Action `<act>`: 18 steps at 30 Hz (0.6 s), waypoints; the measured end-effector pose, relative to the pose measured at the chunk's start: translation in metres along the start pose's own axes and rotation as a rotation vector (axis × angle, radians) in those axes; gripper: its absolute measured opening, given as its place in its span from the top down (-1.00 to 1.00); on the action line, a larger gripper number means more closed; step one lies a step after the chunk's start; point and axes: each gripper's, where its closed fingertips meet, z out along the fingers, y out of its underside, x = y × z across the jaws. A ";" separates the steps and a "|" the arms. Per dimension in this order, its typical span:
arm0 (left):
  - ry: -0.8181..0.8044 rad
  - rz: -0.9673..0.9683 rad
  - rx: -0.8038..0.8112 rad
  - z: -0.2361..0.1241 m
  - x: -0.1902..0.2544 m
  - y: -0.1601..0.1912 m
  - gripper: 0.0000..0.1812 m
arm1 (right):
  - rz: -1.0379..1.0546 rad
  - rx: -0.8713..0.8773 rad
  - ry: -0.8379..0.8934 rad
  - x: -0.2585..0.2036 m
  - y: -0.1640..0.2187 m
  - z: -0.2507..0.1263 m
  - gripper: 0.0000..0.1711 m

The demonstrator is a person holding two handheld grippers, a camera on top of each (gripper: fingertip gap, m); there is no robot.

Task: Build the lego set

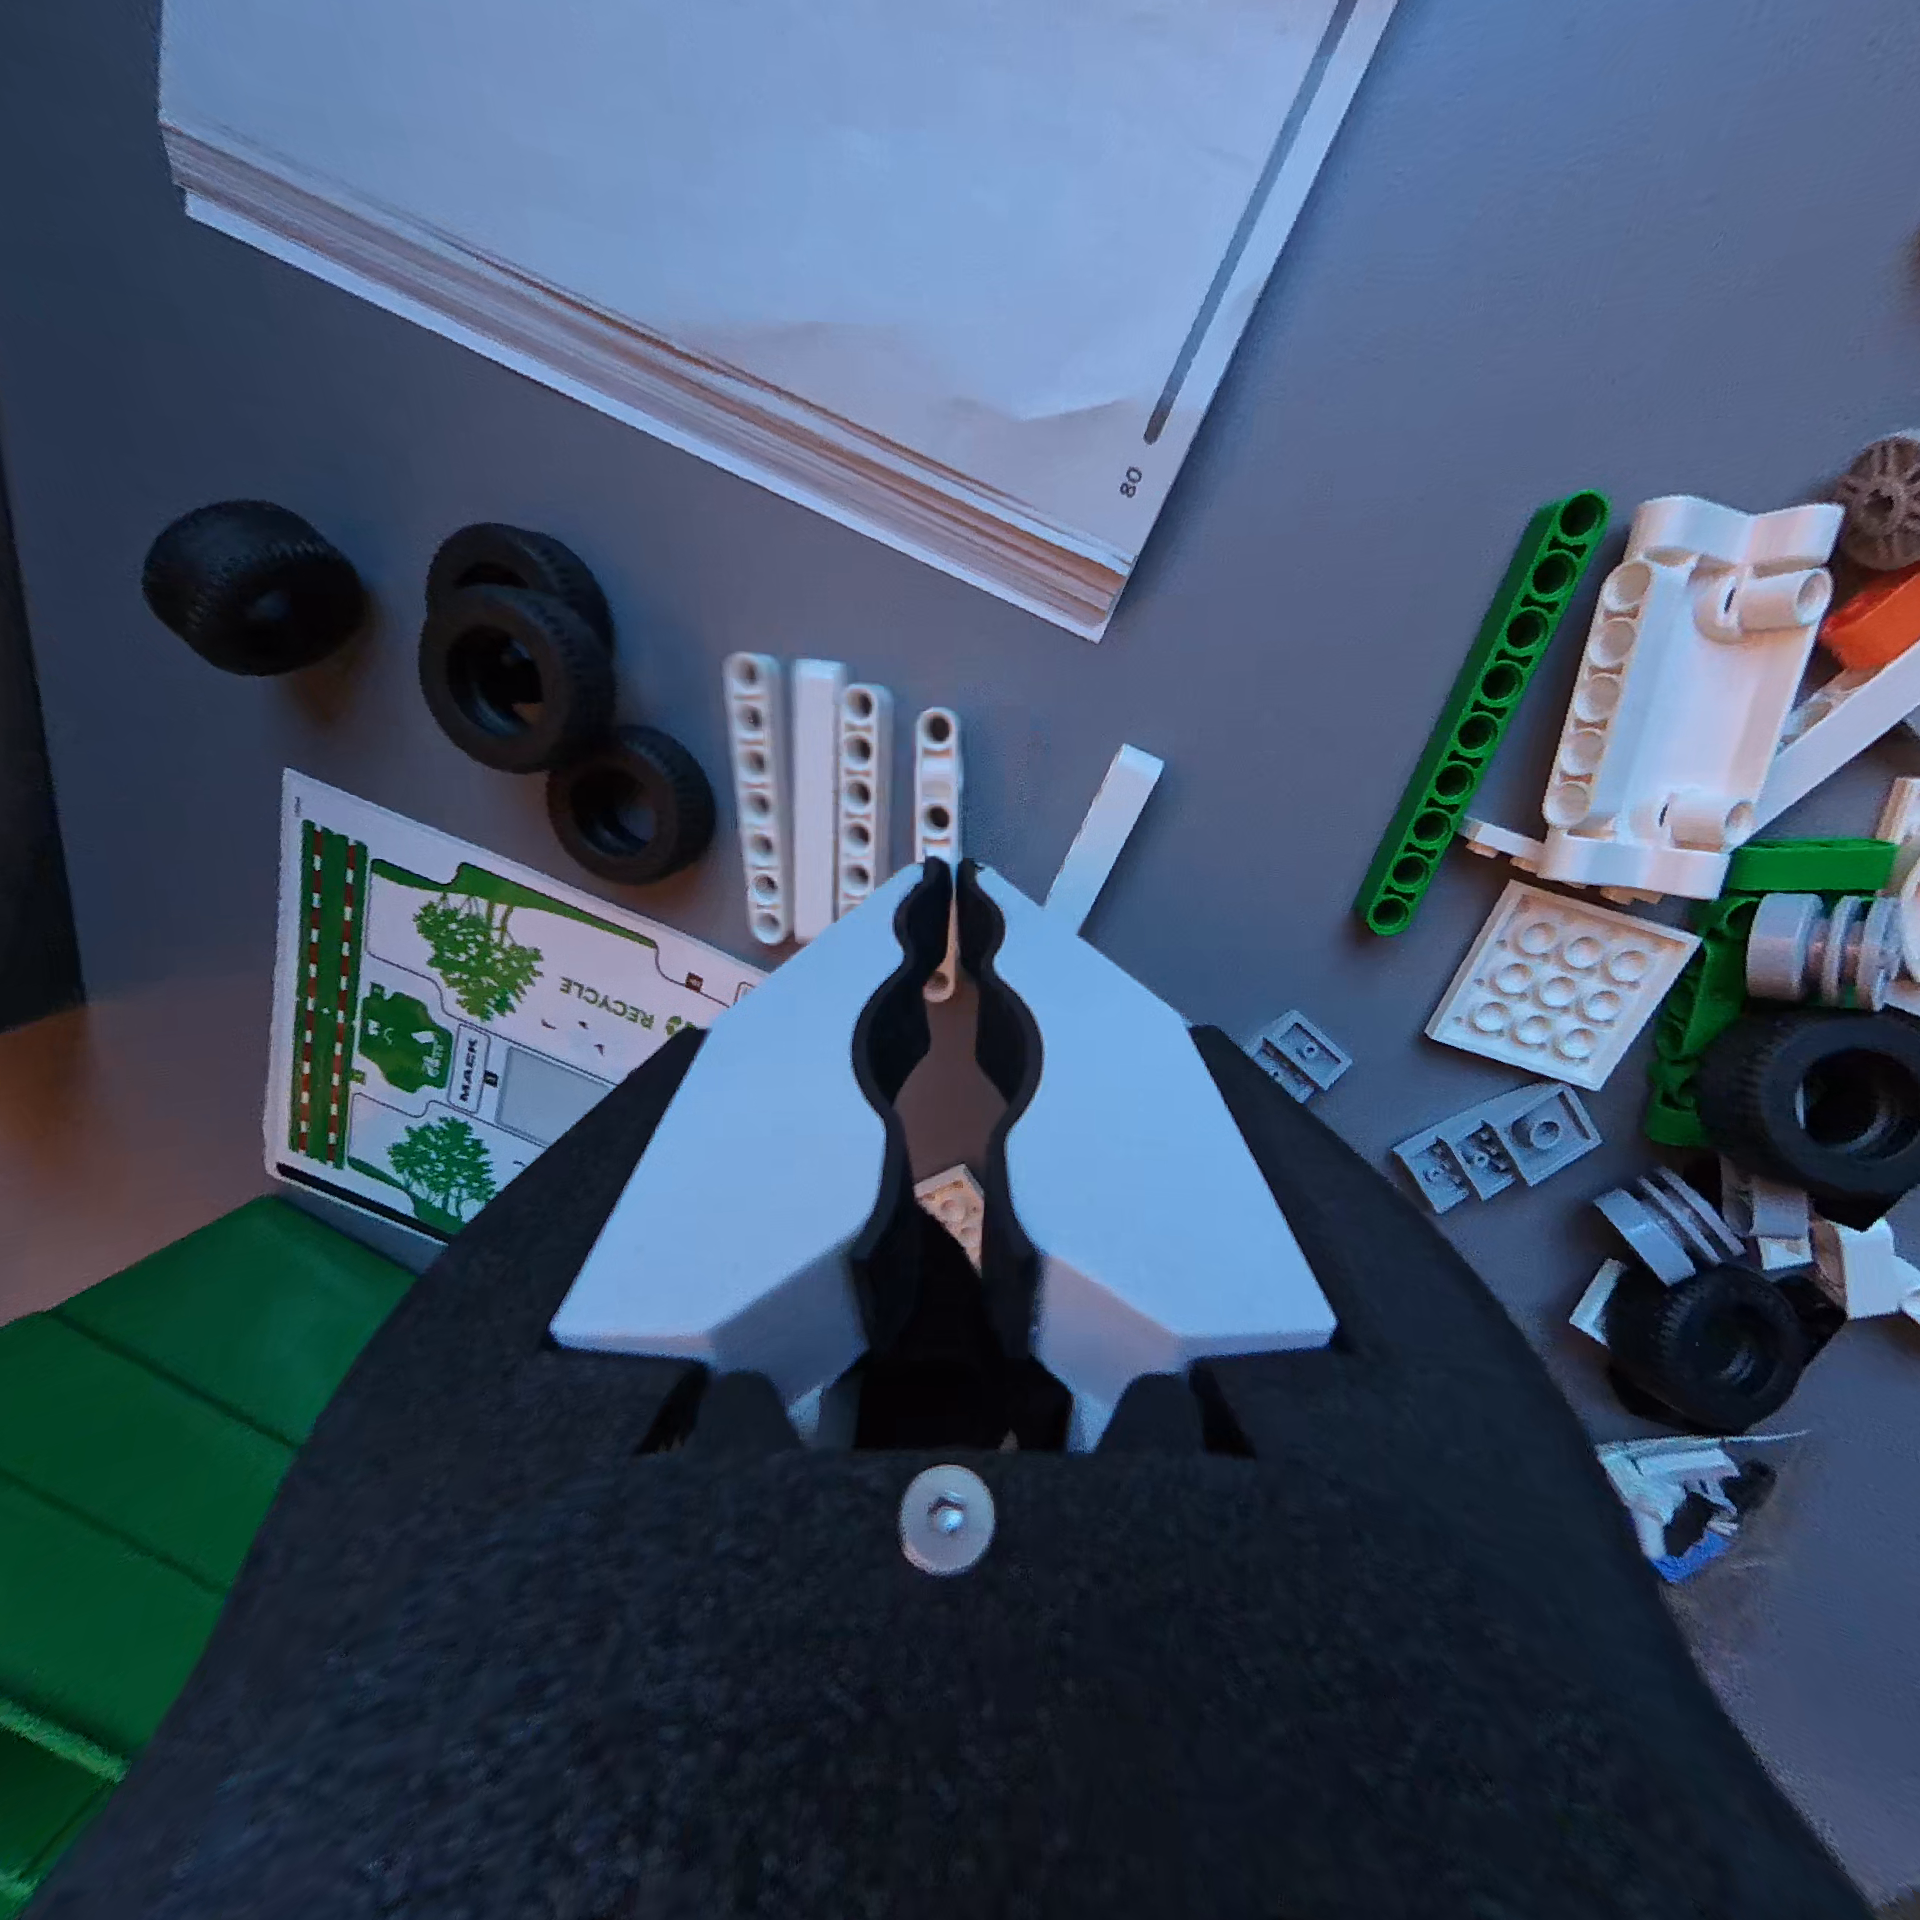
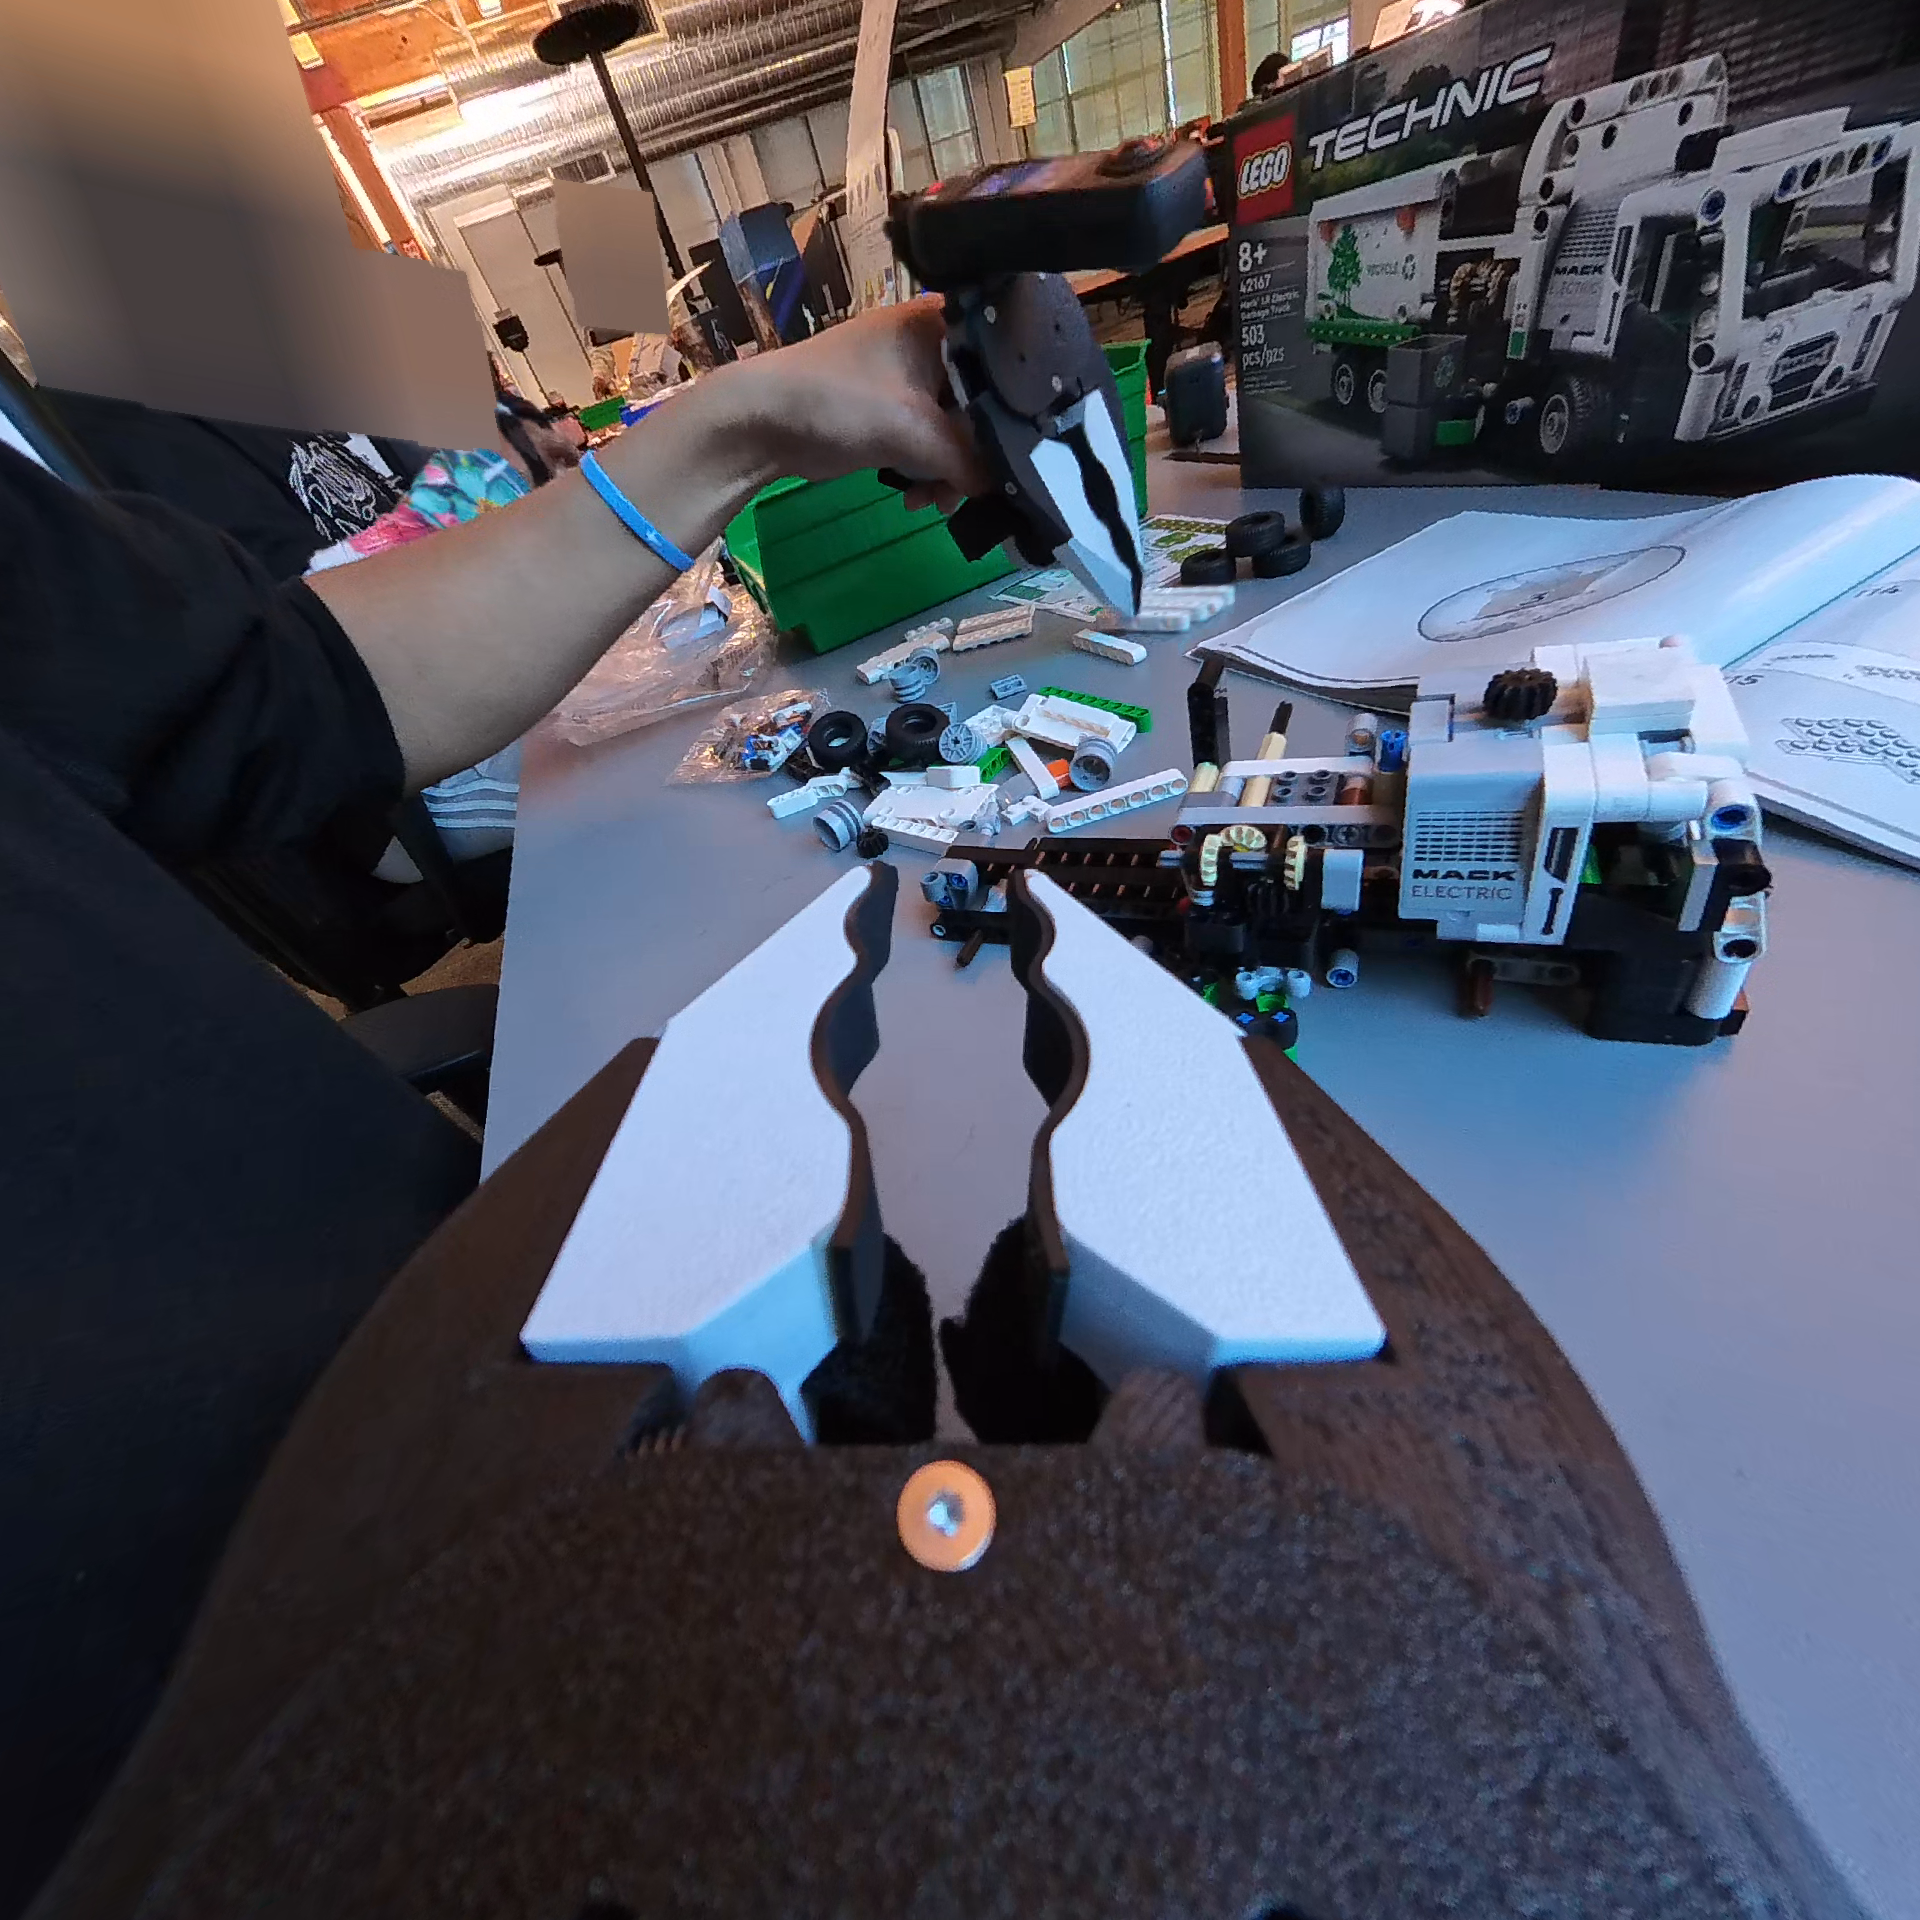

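Grey bench [image 2: 1558, 1299] is seen carrying an open booklet [image 1: 727, 239] at 12 o'clock in the left wrist view. The half-built truck [image 2: 1475, 862] is set at 2 o'clock of the right tool [image 2: 951, 883], whose jaws are parted and empty. Left tool [image 1: 948, 871] is pinched nearly closed on a short white beam [image 1: 937, 769].
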 end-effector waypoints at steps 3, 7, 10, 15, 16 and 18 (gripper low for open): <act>-0.020 -0.003 0.000 -0.005 0.001 0.005 1.00 | 0.001 0.002 0.000 0.000 0.000 0.000 0.75; -0.045 -0.040 0.041 -0.014 -0.003 0.011 1.00 | 0.001 0.000 -0.001 0.000 0.000 0.000 0.75; 0.006 -0.075 0.067 -0.016 0.002 0.011 1.00 | -0.001 0.000 -0.001 0.000 0.000 0.000 0.75; 0.073 0.001 0.115 -0.024 0.034 0.006 1.00 | 0.007 0.004 -0.002 0.000 0.000 0.000 0.75; 0.076 0.038 0.112 -0.023 0.042 0.006 1.00 | 0.006 0.003 -0.002 0.000 0.000 0.000 0.75; 0.051 0.101 0.075 -0.017 0.049 0.011 1.00 | 0.002 -0.002 -0.002 0.000 0.000 0.000 0.75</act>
